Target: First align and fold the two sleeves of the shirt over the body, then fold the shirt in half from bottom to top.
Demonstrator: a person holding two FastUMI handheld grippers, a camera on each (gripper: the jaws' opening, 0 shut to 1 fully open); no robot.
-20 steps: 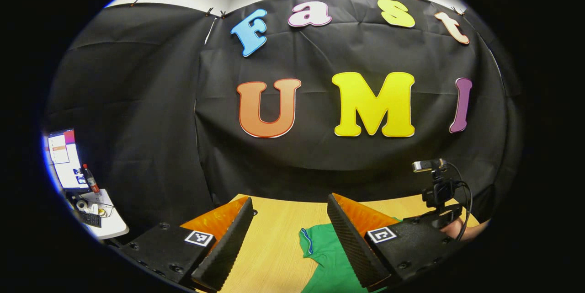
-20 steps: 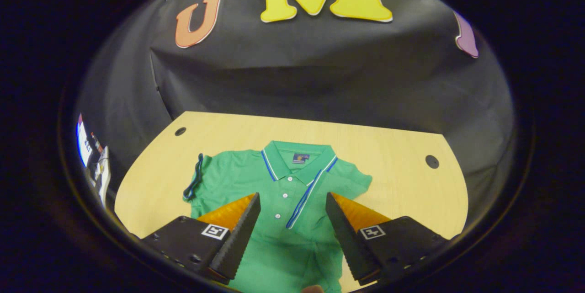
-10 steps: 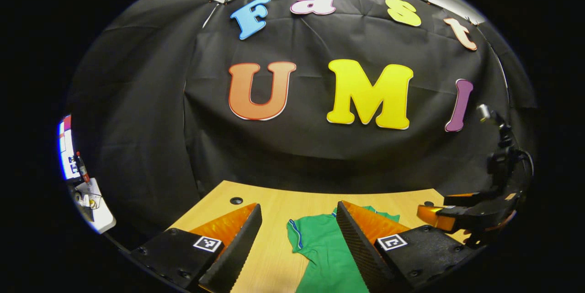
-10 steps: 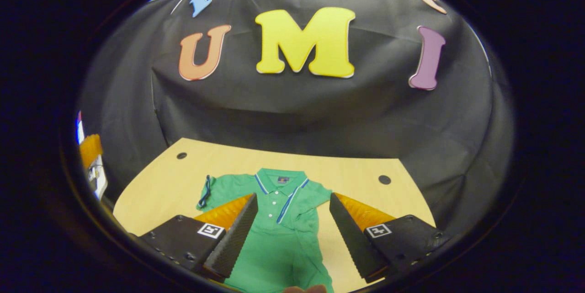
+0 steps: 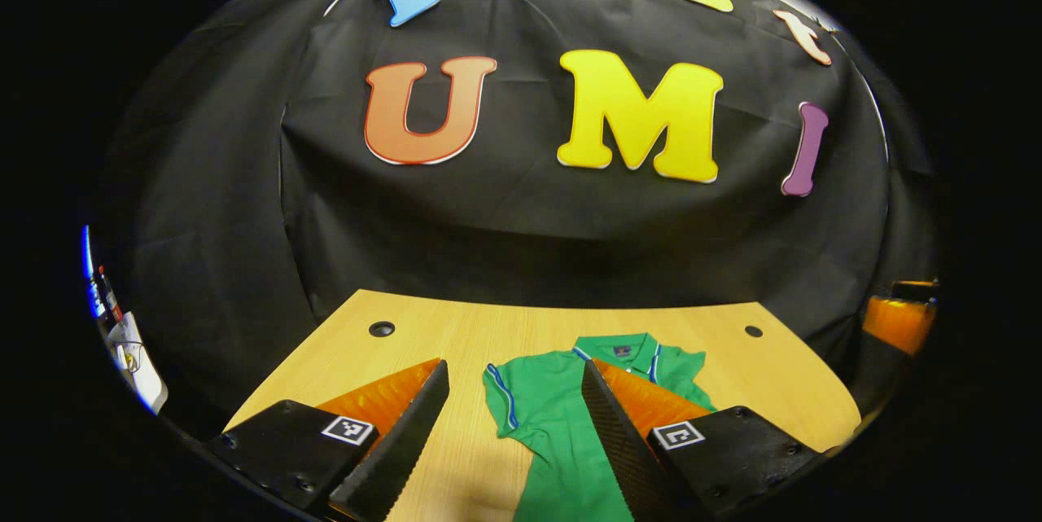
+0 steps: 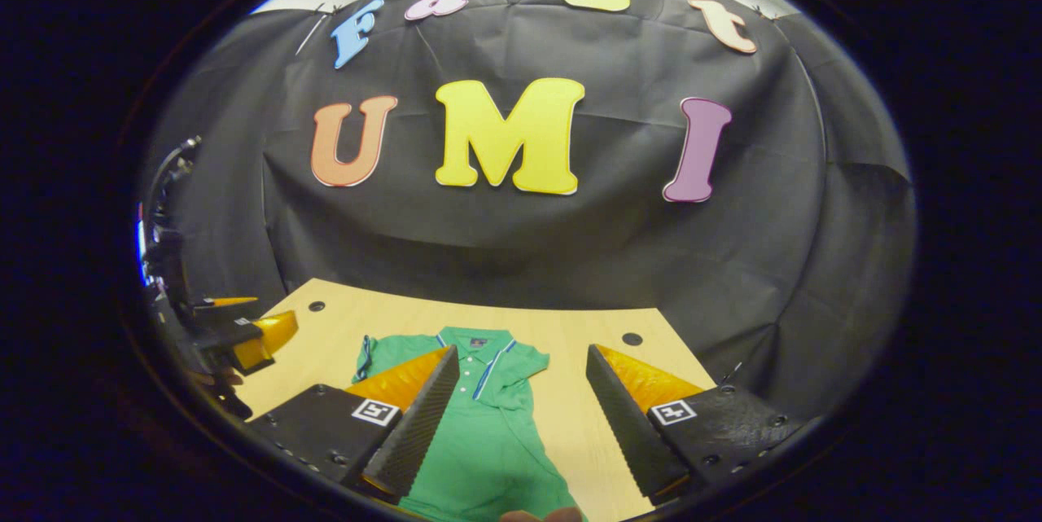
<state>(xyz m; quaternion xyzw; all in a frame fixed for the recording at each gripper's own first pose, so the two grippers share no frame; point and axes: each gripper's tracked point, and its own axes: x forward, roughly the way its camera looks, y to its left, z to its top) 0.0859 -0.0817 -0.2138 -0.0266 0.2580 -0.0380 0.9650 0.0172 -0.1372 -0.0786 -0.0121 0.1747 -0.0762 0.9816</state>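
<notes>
Above the worktop (image 5: 488, 326), both hand-held grippers have drawn back and risen since a second ago; more of the shirt (image 6: 480, 432) now shows. Left hand-held gripper (image 5: 513, 432) released, jaws wide, holding nothing. Right hand-held gripper (image 6: 521, 416) likewise. Shirt lies flat mid-worktop, collar toward the wall, one sleeve folded in, the other spread. Probably pausing between sleeve folds; bottom fold not yet done.

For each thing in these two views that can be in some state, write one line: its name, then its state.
Green shirt: flat on the table, front up, collar toward the wall; right sleeve folded over the body, left sleeve out.
Left gripper: open, holding nothing.
Right gripper: open, holding nothing.
Wooden table: bears the shirt.
</notes>
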